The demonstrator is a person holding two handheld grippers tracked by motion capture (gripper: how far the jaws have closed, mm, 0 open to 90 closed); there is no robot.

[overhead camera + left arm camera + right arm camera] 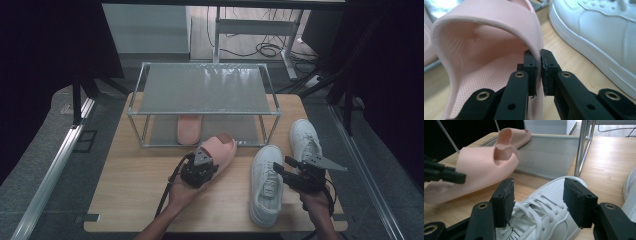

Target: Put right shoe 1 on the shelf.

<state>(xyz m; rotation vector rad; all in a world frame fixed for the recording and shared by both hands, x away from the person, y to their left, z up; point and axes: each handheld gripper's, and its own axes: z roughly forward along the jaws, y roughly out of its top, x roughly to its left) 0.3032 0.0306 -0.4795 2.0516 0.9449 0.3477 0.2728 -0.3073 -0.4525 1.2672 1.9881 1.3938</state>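
Observation:
A pink slipper (220, 150) is lifted off the table, tilted, in front of the rack. My left gripper (206, 164) is shut on it: in the left gripper view its jaws (538, 65) pinch the edge of the slipper's strap (486, 37). A second pink slipper (189, 129) lies on the rack's lower shelf. A white sneaker (265, 185) stands on the table at the right, and its mate (305, 137) is farther right. My right gripper (283, 165) is open beside the near sneaker, with its jaws (537, 195) wide apart above the sneaker's laces (544, 220).
A two-shelf metal rack (205, 90) stands at the back of the wooden table (130, 195); its top shelf is bare. Rack legs (581, 150) rise just beyond the sneaker. Dark floor and cables lie beyond the table.

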